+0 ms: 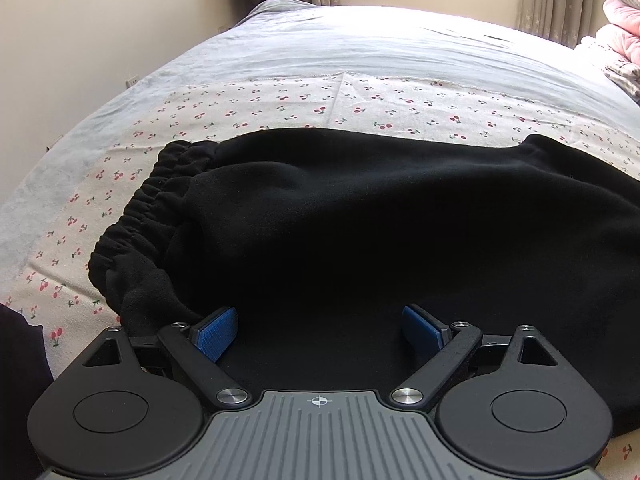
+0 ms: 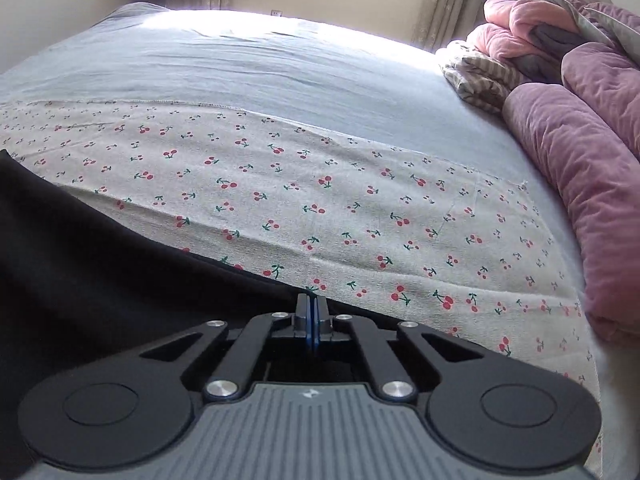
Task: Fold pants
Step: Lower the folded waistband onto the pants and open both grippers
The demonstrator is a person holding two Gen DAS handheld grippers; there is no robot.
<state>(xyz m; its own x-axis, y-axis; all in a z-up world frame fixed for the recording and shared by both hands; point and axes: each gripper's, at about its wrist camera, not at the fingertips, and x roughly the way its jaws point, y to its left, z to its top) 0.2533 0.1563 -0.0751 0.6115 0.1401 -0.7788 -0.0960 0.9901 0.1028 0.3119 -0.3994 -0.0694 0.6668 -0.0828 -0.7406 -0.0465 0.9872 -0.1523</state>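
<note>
The black pants (image 1: pixel 360 220) lie spread on the cherry-print cloth (image 2: pixel 340 200) over the bed (image 2: pixel 240 64). The left gripper (image 1: pixel 320 328) hovers above them, fingers spread. The right gripper (image 2: pixel 312 312) is clenched at their edge; whether it pinches fabric is unclear.

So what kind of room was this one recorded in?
Most likely a bedroom: the black pants lie on a bed spread with a cherry-print sheet, pink and purple quilts are piled at its side, and curtains hang by the window.

Cherry-print cloth (image 2: pixel 320 200) covers a grey sheet (image 2: pixel 240 64); bedding (image 2: pixel 580 128), perhaps quilts, piled right.
</note>
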